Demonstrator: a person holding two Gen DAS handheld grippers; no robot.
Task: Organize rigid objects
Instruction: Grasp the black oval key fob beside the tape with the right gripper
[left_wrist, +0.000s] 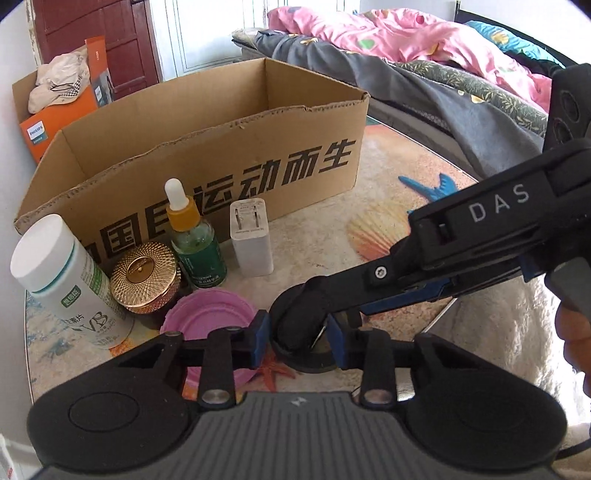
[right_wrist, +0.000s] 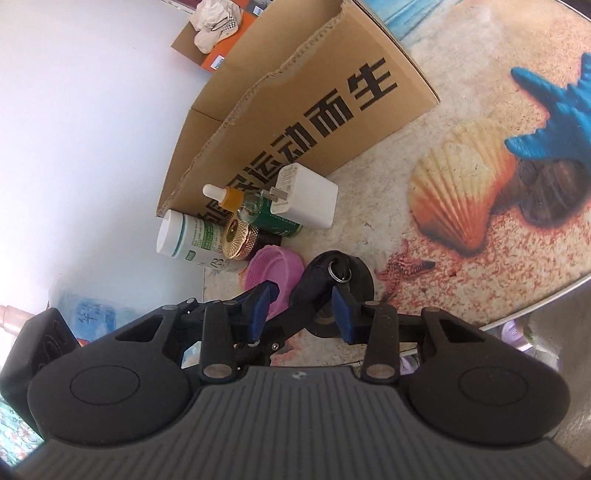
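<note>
Where the row of items stands along the near wall of the open cardboard box, it reads from the left: a white pill bottle, a gold-lidded jar, a green dropper bottle and a white charger, all upright, with a pink lid lying flat in front of them on the printed tabletop. Just right of the pink lid, a black key case rests tilted on top of a black tape roll; this appears to be the item in hand. The left gripper has its fingers spread, one on each side of the case and roll, neither visibly touching. The right gripper reaches in from the right, its fingers likewise spread with the case just beyond the tips; firm contact cannot be confirmed. The case is probably light and slightly yielding, with a matte, non-slippery skin and little risk of breakage; its metal ring could swing or snag. A hold across the narrow flanks at mid-body seems safest, leaving the roll behind. In the right wrist view the long axis runs from near left to far right, the ring end lying to the right and raised on the roll.
</note>
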